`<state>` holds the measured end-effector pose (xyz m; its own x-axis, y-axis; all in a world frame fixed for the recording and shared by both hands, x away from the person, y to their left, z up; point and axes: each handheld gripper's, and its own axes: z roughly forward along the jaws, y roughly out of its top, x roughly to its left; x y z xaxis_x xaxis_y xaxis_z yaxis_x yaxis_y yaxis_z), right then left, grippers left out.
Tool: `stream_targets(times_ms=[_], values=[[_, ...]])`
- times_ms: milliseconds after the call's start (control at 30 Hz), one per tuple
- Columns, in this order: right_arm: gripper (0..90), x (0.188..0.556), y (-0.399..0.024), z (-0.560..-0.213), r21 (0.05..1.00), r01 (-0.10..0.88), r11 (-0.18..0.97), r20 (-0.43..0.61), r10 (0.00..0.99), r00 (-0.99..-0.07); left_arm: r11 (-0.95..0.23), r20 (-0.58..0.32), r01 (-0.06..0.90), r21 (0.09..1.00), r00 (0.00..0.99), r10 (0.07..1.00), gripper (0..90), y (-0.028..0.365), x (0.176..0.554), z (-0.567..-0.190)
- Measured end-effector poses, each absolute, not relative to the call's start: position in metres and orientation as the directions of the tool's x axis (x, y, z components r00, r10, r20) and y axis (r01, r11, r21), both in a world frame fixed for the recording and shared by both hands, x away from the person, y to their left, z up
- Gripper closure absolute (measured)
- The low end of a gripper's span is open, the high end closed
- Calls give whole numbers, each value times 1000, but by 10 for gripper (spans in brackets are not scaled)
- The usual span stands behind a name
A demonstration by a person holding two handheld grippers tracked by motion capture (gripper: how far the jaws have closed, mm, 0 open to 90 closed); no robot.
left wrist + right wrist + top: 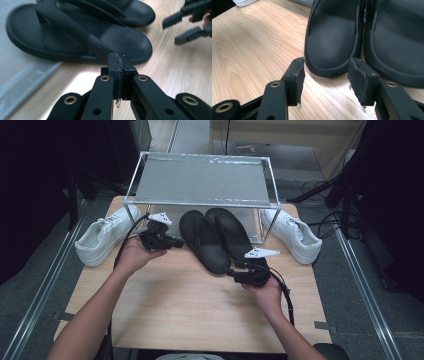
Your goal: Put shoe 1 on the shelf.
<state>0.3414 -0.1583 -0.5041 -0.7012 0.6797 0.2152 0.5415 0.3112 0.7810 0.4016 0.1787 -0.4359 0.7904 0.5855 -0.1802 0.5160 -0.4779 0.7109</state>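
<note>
Two black flip-flops lie side by side on the wooden table [175, 305], toes under a metal shelf. My left gripper [179, 242] hovers at the left side of the left flip-flop [202, 242], apart from it. In the left gripper view its jaws [119, 62] are shut with nothing between them, and that flip-flop [75, 37] lies just ahead. My right gripper [231, 272] is at the heel of the same flip-flop. It [325, 68] stands open, and the heel [332, 37] sits just beyond the gap, untouched by the pads. The second flip-flop [397, 37] lies beside it.
A metal-framed shelf [200, 180] stands at the back of the table. A white sneaker [102, 237] lies at its left and another white sneaker [292, 235] at its right. Bare wood stretches toward the person's edge. The right gripper [185, 27] appears far off in the left gripper view.
</note>
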Motion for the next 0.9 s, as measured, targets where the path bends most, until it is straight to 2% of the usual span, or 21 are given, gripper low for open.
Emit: stream_targets(times_ms=[300,567,733,833,900], values=[[465,343,-151,-512,761,552,340,219,667,-712,-494,-137,471,731,810,570,900,167,427,-394],[493,342,-151,-512,767,539,349,207,660,-722,-512,-72,424,747,817,572,900,157,447,-352],[534,343,-153,-514,762,545,349,207,666,-716,-519,-68,428,740,815,575,900,157,463,-340],[594,342,-152,-514,755,554,352,214,665,-715,-524,-64,446,726,802,594,900,159,474,-339],[672,342,-152,-514,757,550,351,214,663,-717,-516,-72,460,723,793,605,900,161,481,-340]])
